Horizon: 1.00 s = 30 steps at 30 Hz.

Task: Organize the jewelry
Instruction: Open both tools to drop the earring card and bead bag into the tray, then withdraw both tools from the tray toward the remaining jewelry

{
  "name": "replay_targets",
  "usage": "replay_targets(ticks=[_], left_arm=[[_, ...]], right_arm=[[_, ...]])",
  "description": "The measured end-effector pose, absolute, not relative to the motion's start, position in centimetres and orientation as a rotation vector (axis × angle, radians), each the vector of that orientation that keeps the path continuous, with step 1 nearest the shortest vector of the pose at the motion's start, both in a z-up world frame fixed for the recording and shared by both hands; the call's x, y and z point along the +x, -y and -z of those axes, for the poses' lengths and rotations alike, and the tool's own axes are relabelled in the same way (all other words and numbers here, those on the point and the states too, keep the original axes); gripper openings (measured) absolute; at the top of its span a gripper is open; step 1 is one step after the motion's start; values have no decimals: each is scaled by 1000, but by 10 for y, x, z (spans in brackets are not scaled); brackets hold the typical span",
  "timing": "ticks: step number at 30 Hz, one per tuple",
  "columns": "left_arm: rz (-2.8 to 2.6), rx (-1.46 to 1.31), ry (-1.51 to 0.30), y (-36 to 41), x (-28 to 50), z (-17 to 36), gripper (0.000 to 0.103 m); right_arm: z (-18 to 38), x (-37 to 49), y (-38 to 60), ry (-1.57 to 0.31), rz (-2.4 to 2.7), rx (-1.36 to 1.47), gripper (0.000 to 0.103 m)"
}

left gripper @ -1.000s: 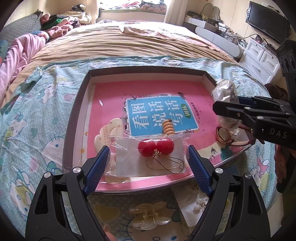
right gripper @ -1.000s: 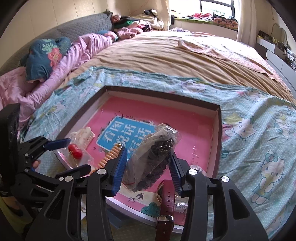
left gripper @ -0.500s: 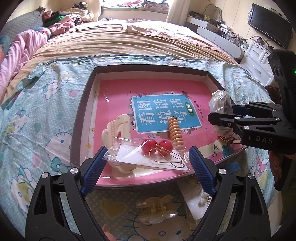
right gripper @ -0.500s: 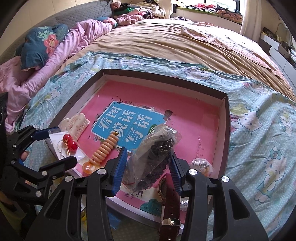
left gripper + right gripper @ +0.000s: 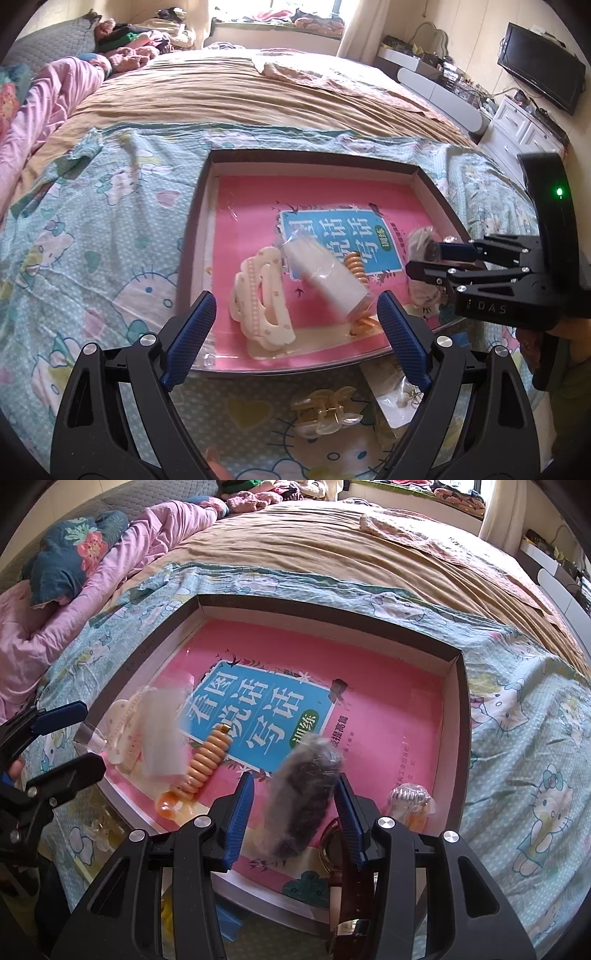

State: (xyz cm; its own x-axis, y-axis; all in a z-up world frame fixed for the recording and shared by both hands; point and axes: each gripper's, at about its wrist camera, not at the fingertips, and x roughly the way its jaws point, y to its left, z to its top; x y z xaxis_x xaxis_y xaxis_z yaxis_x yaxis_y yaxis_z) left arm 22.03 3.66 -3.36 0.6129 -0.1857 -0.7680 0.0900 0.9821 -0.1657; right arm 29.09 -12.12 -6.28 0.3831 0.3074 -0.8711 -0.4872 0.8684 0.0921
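Your left gripper [image 5: 295,332] is spread wide with nothing in it; the blurry clear plastic earring bag [image 5: 325,273] sits in the dark-rimmed pink tray [image 5: 463,716]. Your right gripper [image 5: 295,812] looks parted around the motion-blurred clear bag of dark beads [image 5: 306,797]; can't tell whether it's touching.

The tray [image 5: 201,206] lies mid-frame on the bed [image 5: 229,92]. Inside it, the hair clip [image 5: 258,295] sits lower left, beside the bracelet [image 5: 356,264]
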Motion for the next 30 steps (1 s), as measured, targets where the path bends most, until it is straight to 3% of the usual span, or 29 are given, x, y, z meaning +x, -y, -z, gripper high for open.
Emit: replay_targets(ticks=[2, 6, 15, 19, 30], left_arm=[[151, -120, -892, -40, 220, 31, 89], [145, -121, -881, -43, 217, 26, 89], [135, -127, -869, -46, 213, 21, 92], [131, -127, -865, -47, 210, 19, 93], [131, -125, -838, -46, 198, 5, 93]], right_arm=[[62, 291, 122, -1061, -506, -187, 44], [60, 288, 124, -1053, -501, -171, 45], [37, 275, 138, -969, -487, -118, 74], [29, 269, 144, -941, -482, -95, 80], [10, 250, 158, -887, -475, -35, 85]])
